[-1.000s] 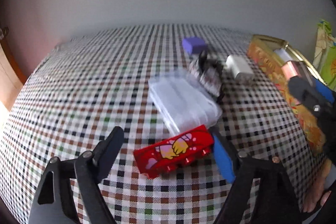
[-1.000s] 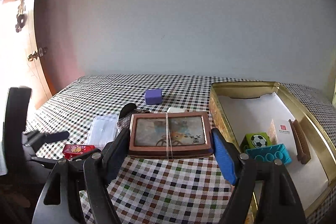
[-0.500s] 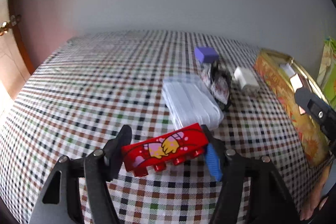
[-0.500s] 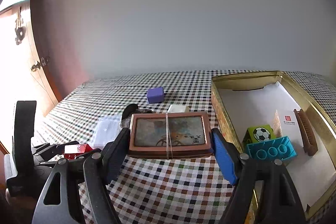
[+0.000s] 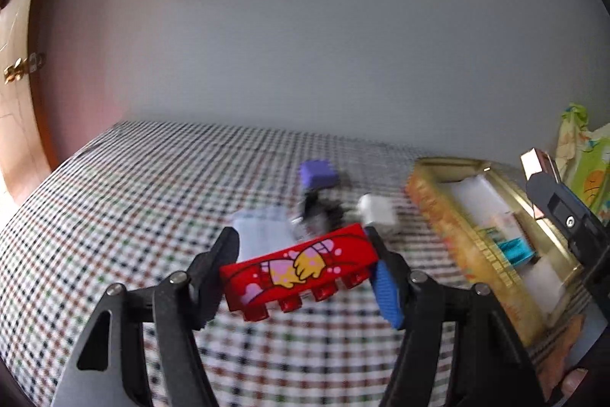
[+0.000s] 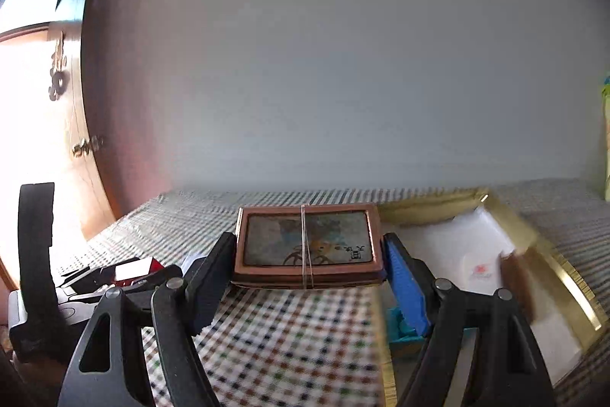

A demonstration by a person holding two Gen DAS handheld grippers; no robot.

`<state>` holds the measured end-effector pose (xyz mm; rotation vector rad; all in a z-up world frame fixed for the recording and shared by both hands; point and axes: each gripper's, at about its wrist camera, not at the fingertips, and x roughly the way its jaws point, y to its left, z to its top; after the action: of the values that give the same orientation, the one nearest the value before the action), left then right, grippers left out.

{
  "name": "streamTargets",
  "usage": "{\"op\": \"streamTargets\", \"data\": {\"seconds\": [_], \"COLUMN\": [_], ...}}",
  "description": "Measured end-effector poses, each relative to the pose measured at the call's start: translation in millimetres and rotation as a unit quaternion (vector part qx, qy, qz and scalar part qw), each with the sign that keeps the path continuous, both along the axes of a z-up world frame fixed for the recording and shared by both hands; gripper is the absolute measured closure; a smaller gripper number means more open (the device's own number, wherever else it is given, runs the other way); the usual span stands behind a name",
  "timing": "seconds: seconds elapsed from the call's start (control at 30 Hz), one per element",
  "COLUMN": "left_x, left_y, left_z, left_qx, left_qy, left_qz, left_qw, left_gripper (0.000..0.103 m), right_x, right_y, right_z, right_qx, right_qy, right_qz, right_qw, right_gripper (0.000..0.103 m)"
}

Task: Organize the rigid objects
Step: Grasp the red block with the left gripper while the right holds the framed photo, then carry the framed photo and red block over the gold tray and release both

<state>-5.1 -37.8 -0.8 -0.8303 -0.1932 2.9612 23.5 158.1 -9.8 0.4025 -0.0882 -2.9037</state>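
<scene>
Left tool (image 5: pixel 301 273) was tipped down a bit, pinching the red toy brick (image 5: pixel 299 269) clear above the checkered surface (image 5: pixel 133 197). Right tool (image 6: pixel 309 254) sat closer to level, clamped on a brown framed box (image 6: pixel 308 241) beside the gold tin (image 6: pixel 549 250). Only the left view caught the purple cube (image 5: pixel 317 173) and white charger (image 5: pixel 377 209).

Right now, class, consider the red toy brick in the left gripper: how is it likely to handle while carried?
The red brick looks like hard moulded plastic, so probably stiff and light. It sits tilted between the left gripper fingers, gripped at its smooth glossy ends, so it might pivot or slip. Its flat faces suggest it will not roll once set down.
</scene>
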Motion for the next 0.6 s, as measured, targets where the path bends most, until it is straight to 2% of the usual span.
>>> {"op": "streamTargets", "data": {"seconds": [0.07,0.2,0.4,0.6], "left_x": [-3,-11,-19,-30], "left_y": [14,45,95,138], "left_z": [5,14,25,28], "left_qx": [0.004,-0.002,-0.020,-0.033], "left_qy": [0.007,0.017,0.030,0.027], "left_qz": [-0.012,-0.039,-0.072,-0.102], "left_qw": [0.9999,0.9991,0.9967,0.9938], "left_gripper": [0.037,0.037,0.037,0.037], "right_x": [5,6,-2,-10], "right_y": [12,37,75,103], "right_z": [3,5,6,4], "right_qx": [0.013,0.020,0.010,0.019], "right_qy": [0.022,0.036,0.028,0.018], "right_qz": [-0.018,-0.047,-0.084,-0.111], "right_qw": [1.000,0.998,0.996,0.994], "right_gripper": [0.025,0.025,0.025,0.025]}}
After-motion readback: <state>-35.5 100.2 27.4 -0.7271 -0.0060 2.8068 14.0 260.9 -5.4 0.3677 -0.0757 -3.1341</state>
